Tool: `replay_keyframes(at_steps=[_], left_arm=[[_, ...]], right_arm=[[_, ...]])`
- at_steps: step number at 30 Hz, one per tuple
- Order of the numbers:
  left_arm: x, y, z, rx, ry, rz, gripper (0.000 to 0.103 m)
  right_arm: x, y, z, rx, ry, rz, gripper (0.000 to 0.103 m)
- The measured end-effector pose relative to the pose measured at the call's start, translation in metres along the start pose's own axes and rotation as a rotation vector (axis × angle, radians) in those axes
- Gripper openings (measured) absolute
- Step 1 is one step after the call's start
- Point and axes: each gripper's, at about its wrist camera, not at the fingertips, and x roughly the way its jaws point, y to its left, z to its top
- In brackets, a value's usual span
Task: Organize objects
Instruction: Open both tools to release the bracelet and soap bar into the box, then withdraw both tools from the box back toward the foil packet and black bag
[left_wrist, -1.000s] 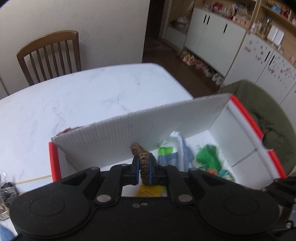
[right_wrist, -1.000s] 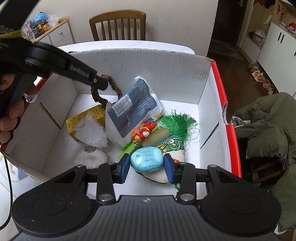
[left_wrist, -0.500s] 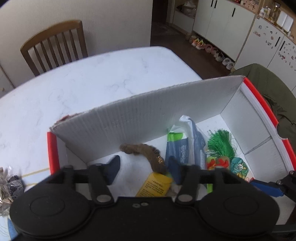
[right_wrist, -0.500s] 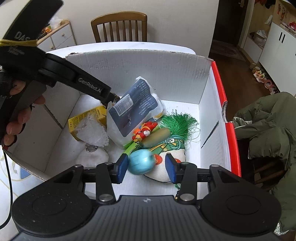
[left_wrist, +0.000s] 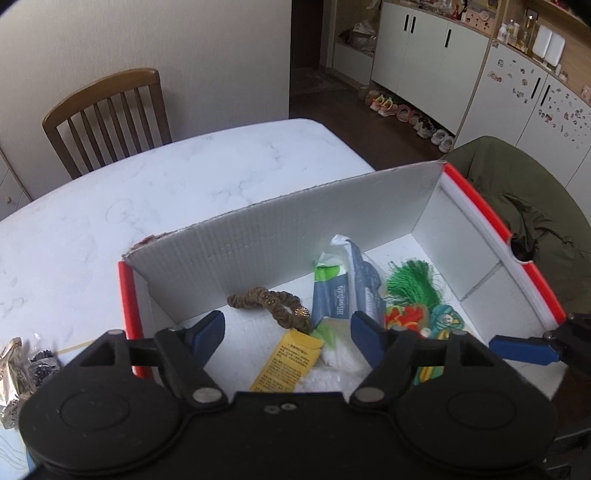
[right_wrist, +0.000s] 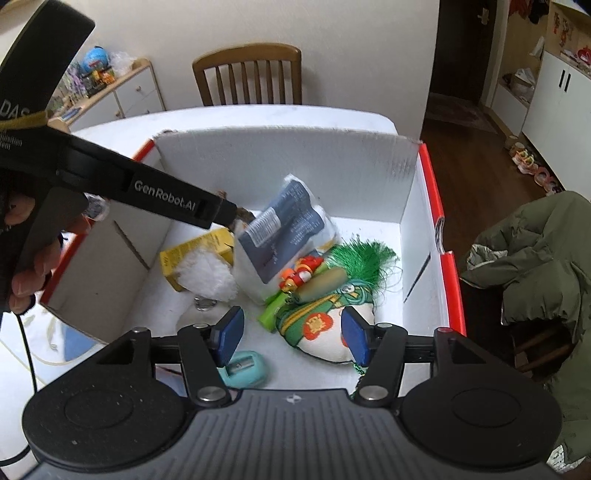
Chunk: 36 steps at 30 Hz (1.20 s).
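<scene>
Both grippers hang over the box (left_wrist: 332, 225) with their jaws wide apart, holding nothing. The left gripper (left_wrist: 286, 332) points down at the brown hair tie (left_wrist: 273, 306) on the box floor. The right gripper (right_wrist: 293, 334) is above the blue sharpener (right_wrist: 243, 373) at the box's near edge

I read "GenRobot.AI" in white on the black arm of the left gripper (right_wrist: 221, 212); "DAS" stood higher on its body.

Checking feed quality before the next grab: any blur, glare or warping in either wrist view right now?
Left wrist: sharp, soft even light, no glare; box walls and cabinets bow from fisheye. Right wrist: sharp too, sharpener crisp; the other gripper's arm blocks the box's left corner.
</scene>
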Motion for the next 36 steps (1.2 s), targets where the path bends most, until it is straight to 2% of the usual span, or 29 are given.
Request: replay_keyframes(at_steps=[20, 27, 36], left_arm=[[-0.079, 0.007, -0.025, -0.024, -0.133, -0.061, 0.084], [-0.107, 0.018, -0.040, -0.037, -0.188, -0.074, 0.093], [-0.136, 0.047, -0.063, -0.076, -0.233, -0.071, 0.101]], right_arm=[[-0.061, 0.018, 0.011, -0.010, -0.126, 0.063, 0.065], [-0.078, 0.028, 0.010, 0.003, -0.173, 0.076, 0.072], [-0.091, 0.053, 0.011, 0.013, -0.214, 0.096, 0.073]])
